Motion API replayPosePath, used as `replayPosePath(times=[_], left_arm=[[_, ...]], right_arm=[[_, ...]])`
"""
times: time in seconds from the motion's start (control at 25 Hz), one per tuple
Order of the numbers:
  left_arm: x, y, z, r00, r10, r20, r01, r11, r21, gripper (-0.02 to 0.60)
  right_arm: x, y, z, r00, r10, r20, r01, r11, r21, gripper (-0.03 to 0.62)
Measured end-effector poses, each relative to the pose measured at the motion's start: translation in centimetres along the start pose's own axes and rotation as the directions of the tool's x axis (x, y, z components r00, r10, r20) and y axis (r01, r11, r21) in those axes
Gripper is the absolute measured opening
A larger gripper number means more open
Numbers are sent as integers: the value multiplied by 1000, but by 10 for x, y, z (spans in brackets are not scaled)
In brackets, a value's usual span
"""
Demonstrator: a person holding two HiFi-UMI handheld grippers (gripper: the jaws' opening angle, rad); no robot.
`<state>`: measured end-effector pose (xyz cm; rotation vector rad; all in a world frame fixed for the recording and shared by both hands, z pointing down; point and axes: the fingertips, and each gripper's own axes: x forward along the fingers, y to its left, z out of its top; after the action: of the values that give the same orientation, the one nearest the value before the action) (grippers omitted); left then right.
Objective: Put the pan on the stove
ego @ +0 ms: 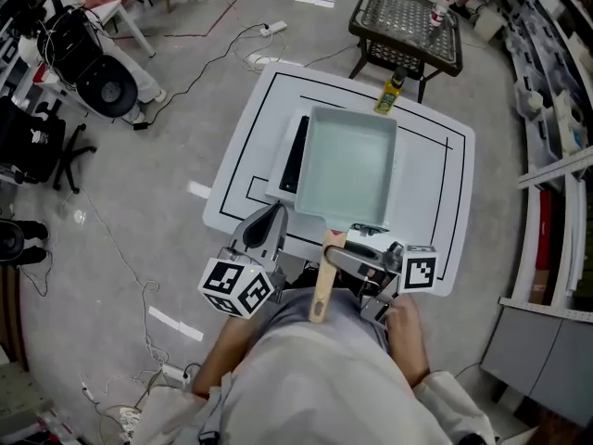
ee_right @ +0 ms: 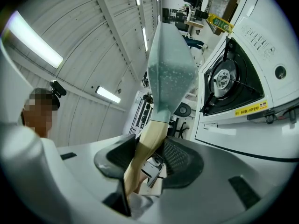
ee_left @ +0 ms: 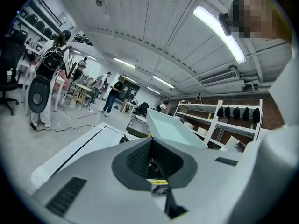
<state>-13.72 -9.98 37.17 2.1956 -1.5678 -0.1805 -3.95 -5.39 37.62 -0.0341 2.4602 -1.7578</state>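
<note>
A pale teal rectangular pan (ego: 347, 170) with a wooden handle (ego: 324, 290) hangs over the white gas stove (ego: 281, 170) on the table. My right gripper (ego: 350, 254) is shut on the handle close to the pan. In the right gripper view the handle (ee_right: 148, 141) runs between the pads up to the pan (ee_right: 170, 73). There the stove's black burner (ee_right: 229, 80) shows uncovered beside the pan, apart from it. My left gripper (ego: 269, 225) sits at the table's near edge, left of the handle, shut with nothing in it. From it the pan (ee_left: 175, 129) shows ahead.
The white table (ego: 431, 193) has black lines marked on it. A yellow bottle (ego: 389, 94) stands at its far edge. A black wire table (ego: 408, 21) is behind it. Cables cross the floor on the left, shelves line the right.
</note>
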Motion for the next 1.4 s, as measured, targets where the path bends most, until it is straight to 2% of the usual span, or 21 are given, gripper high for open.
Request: replayPosePath(times=[0.32, 0.72, 1.0, 1.4], left_arm=[[7, 10, -4, 1000, 27, -13, -27, 1000, -6, 5], [9, 17, -2, 1000, 1, -27, -2, 999, -39, 5], [17, 31, 4, 999, 3, -51, -5, 999, -32, 5], [26, 33, 0, 994, 5, -111, -8, 1000, -24, 5]], right_arm=[[6, -7, 13, 1000, 15, -17, -15, 1000, 11, 179], [16, -15, 24, 999, 40, -1, -40, 999, 33, 179], [22, -24, 30, 1000, 17, 10, -17, 1000, 21, 179], [19, -41, 35, 1000, -7, 27, 6, 998, 63, 181]])
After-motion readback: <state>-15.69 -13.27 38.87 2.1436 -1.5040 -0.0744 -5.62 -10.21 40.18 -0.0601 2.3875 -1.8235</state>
